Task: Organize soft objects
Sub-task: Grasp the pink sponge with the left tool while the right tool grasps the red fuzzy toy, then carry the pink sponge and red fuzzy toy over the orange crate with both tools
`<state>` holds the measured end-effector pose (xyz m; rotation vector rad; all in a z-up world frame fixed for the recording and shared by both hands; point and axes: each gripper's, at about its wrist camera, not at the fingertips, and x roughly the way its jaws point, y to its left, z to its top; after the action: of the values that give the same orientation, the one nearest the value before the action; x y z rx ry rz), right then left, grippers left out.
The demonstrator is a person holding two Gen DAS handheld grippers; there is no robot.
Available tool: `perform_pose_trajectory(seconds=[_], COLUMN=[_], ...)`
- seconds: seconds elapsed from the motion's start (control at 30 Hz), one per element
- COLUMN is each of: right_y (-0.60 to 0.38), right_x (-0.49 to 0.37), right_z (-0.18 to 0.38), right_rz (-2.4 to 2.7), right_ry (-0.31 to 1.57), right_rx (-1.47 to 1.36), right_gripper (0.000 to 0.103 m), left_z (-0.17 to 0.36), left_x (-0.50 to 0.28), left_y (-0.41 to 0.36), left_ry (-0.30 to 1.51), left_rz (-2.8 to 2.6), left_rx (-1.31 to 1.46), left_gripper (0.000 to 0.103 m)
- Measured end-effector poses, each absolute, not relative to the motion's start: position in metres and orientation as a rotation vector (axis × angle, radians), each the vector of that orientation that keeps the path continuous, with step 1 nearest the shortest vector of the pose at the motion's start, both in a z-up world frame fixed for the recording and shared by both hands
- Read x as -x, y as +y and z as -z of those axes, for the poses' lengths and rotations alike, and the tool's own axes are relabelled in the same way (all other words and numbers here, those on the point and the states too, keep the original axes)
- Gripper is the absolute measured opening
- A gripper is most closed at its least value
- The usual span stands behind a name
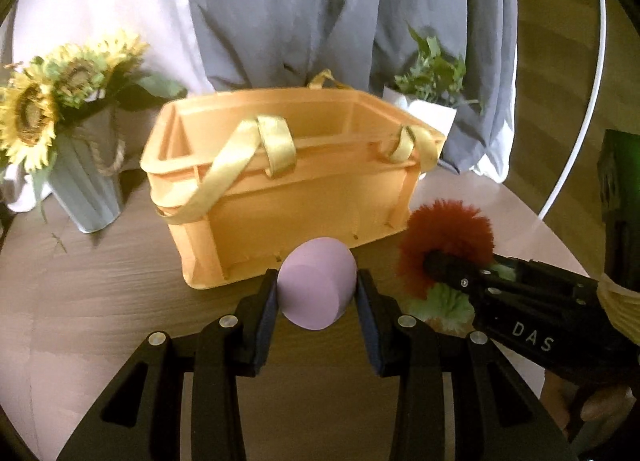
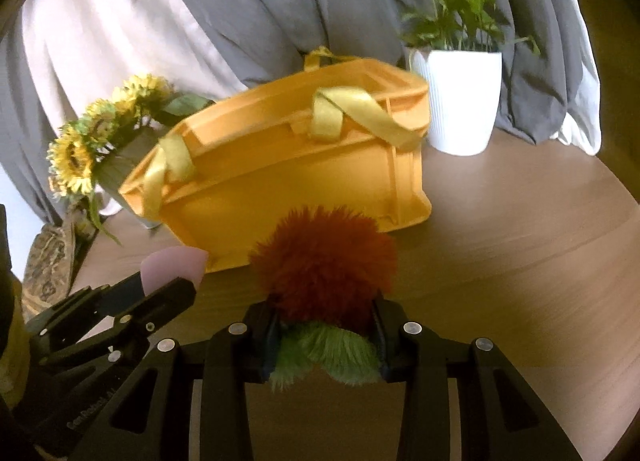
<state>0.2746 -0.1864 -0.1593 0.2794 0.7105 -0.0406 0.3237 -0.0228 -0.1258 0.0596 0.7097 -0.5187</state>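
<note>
Two soft items, light and squashable, are held before the basket (image 1: 296,181): sponge (image 1: 316,287) clamped mid-body in left hand-held gripper (image 1: 316,293); pompom (image 2: 324,273) clamped at its base in right hand-held gripper (image 2: 324,335).

A smooth lilac foam egg (image 1: 316,285) is pinched at its sides and held clear of the desk (image 1: 100,301), narrow end forward, just in front of the orange crate's near wall. Beside it, a fluffy pompom toy (image 2: 324,273), rust-red on top with a green tuft below, is likewise held above the desk. The open orange crate (image 1: 304,197), with yellow ribbon handles draped over its rim, stands toward the desk's far edge.
</note>
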Motion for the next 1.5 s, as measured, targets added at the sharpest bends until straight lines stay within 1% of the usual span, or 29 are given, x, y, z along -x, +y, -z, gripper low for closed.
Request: perform_pose_trajectory(seconds=[0.23, 0.53, 0.83, 1.23, 1.5], right_y=[-0.194, -0.203, -0.206, -0.201, -0.198], right_x=[-0.262, -0.255, -0.255, -0.277, -0.299], right_z=[0.131, 0.101, 0.067, 0.031, 0.015], right_rz=[0.008, -0.045, -0.091, -0.125, -0.129], right_ry=[0.665, 0.620, 0.529, 0.412, 0.361], right_rx=[-0.261, -0.237, -0.209, -0.171, -0.158], right_gripper=[0.038, 0.038, 0.038, 0.038, 0.038], left_z=[0.099, 0.062, 0.029, -0.006, -0.019], left_x=[-0.308, -0.292, -0.290, -0.310, -0.333], left_y=[-0.024, -0.028, -0.029, -0.027, -0.028], left_ry=[0.680, 0.593, 0.509, 0.398, 0.351], left_rz=[0.454, 0.387, 0.340, 0.306, 0.285], left_rx=[-0.023, -0.001, 0.020, 0.024, 0.008], left_gripper=[0.037, 0.037, 0.037, 0.037, 0.037])
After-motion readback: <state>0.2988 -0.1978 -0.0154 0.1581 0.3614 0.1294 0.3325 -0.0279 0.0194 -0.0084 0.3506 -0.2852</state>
